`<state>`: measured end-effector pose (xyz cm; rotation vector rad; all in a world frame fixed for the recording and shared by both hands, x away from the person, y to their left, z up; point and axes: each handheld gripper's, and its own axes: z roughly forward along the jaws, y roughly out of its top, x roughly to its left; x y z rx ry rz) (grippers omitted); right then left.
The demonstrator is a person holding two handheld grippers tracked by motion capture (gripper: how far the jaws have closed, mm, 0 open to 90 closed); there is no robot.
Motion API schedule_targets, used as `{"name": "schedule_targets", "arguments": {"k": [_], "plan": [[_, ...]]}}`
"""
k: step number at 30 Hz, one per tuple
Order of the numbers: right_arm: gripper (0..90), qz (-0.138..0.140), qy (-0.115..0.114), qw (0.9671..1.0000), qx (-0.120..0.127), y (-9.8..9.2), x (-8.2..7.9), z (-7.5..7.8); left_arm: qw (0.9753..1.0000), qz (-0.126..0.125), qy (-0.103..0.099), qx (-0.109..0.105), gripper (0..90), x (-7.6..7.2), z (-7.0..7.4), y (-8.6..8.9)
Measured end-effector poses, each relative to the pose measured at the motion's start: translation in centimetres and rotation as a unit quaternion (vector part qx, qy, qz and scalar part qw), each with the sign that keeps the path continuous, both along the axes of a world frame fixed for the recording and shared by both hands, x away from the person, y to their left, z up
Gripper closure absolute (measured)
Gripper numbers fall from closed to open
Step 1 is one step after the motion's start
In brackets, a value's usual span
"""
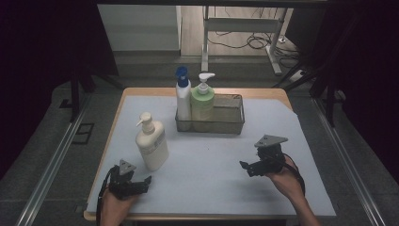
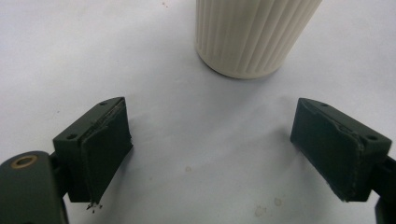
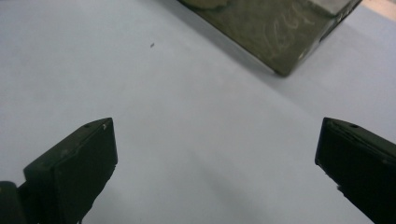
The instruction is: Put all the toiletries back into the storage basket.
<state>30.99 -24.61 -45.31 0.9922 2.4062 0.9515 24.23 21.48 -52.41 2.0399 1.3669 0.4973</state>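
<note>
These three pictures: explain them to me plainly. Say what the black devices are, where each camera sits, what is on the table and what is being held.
A person sits at a table and holds a hand-operated two-jaw gripper in each hand; there is no robot arm. The high view looks down from above the person: the left gripper is at lower left, the right gripper at lower right. The other two pictures come from cameras riding on the grippers, looking along their black jaws. On the table stand a cream pump bottle, ribbed as seen in the left gripper view, and a wire basket holding a white bottle with a blue cap and a green pump bottle. Both grippers are open and hold nothing.
</note>
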Motion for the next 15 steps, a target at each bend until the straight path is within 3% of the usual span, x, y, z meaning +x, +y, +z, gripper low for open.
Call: {"name": "schedule_targets", "arguments": {"k": [15], "plan": [[0.0,-0.017,0.022,0.9995,0.013,-1.7,-1.5,-4.5,1.0000,-0.001,0.001,0.001,12.2,0.0,0.1,0.0]]}}
